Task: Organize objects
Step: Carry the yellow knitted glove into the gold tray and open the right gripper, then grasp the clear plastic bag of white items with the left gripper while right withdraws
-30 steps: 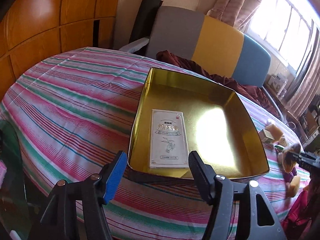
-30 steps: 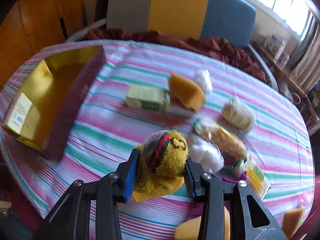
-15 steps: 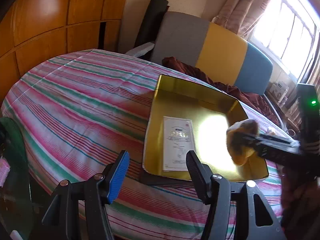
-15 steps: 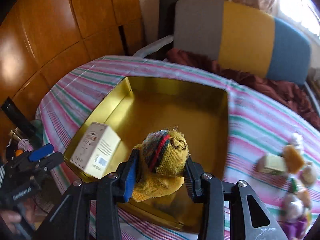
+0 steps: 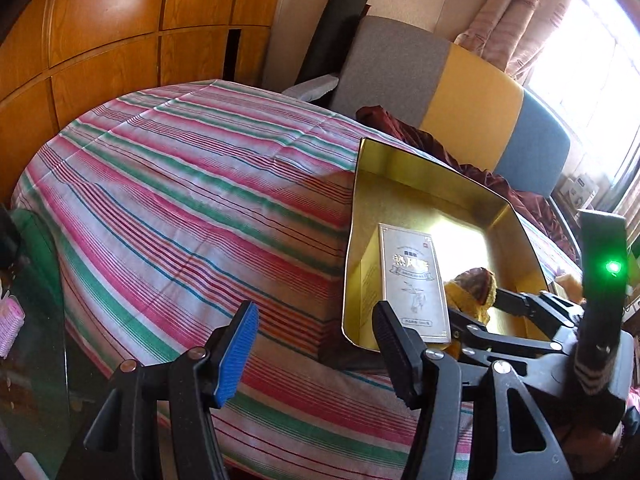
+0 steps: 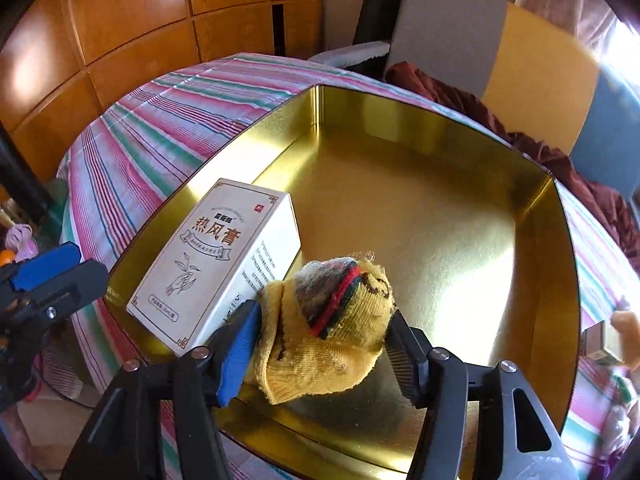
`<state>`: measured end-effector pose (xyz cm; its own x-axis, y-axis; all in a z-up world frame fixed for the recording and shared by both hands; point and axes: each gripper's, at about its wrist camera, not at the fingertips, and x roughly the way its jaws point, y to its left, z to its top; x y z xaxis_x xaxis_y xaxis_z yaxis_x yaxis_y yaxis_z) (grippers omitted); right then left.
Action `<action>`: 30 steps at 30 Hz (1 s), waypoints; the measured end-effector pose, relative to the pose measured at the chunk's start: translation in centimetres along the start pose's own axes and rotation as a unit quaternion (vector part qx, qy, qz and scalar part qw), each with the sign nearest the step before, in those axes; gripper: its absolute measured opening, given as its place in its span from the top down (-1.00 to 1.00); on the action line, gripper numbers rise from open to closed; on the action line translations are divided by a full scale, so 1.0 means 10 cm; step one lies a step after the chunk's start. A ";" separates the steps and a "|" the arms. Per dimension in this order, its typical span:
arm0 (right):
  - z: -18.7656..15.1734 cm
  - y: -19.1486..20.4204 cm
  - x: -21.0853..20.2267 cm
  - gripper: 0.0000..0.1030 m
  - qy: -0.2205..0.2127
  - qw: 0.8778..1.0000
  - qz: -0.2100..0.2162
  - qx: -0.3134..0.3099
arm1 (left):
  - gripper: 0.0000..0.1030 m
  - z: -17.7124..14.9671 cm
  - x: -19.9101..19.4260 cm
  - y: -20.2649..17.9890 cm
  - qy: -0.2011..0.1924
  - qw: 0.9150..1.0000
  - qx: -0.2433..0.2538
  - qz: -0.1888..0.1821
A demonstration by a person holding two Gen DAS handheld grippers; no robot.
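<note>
My right gripper [image 6: 324,356] is shut on a yellow sock bundle [image 6: 332,328] with red and green stripes. It holds the bundle low inside the gold tin tray [image 6: 440,216], right beside a white carton box [image 6: 216,264] that lies in the tray's near left part. In the left wrist view the tray [image 5: 400,196] sits on the striped tablecloth [image 5: 180,208], the box [image 5: 412,276] is in it, and the sock bundle [image 5: 472,288] shows past the box. My left gripper [image 5: 316,348] is open and empty, low at the tray's near left corner.
A grey, yellow and blue sofa [image 5: 460,92] with a maroon cloth [image 5: 420,136] stands behind the table. Wooden panels [image 5: 120,40] line the left wall. Small packets [image 6: 612,340] lie on the cloth to the right of the tray.
My right gripper carried the sock bundle from the pile of items on the right over into the gold tray and lowered it beside the box. My left gripper drifted left and stayed open.
</note>
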<state>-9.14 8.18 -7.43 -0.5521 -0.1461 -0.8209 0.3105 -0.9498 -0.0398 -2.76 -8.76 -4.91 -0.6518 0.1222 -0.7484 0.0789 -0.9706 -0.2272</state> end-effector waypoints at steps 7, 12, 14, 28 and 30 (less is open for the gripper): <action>-0.01 0.01 -0.26 -0.50 -0.049 0.998 -0.025 -0.004 | -0.17 0.01 -0.02 -0.03 -0.005 1.000 0.002 0.002; -0.01 -0.02 -0.49 -0.52 -0.072 0.997 -0.041 0.004 | -0.17 0.02 -0.07 -0.09 -0.011 1.000 0.008 -0.002; -0.01 -0.04 -0.61 -0.54 -0.080 0.996 -0.048 0.010 | -0.17 0.02 -0.10 -0.13 -0.014 1.000 0.012 -0.003; -0.03 -0.19 -1.36 -0.67 -0.151 0.984 -0.089 0.037 | -0.17 0.01 -0.27 -0.35 -0.028 0.999 0.041 -0.014; -0.04 -0.21 -1.44 -0.68 -0.157 0.983 -0.089 0.040 | -0.17 0.01 -0.29 -0.40 -0.028 0.998 0.046 -0.016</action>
<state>-1.50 12.37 4.20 -0.8082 -0.0411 -0.5875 0.1315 -0.9850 -0.1120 -1.27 -5.29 -1.82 -0.6944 0.1451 -0.7048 -0.0109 -0.9815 -0.1913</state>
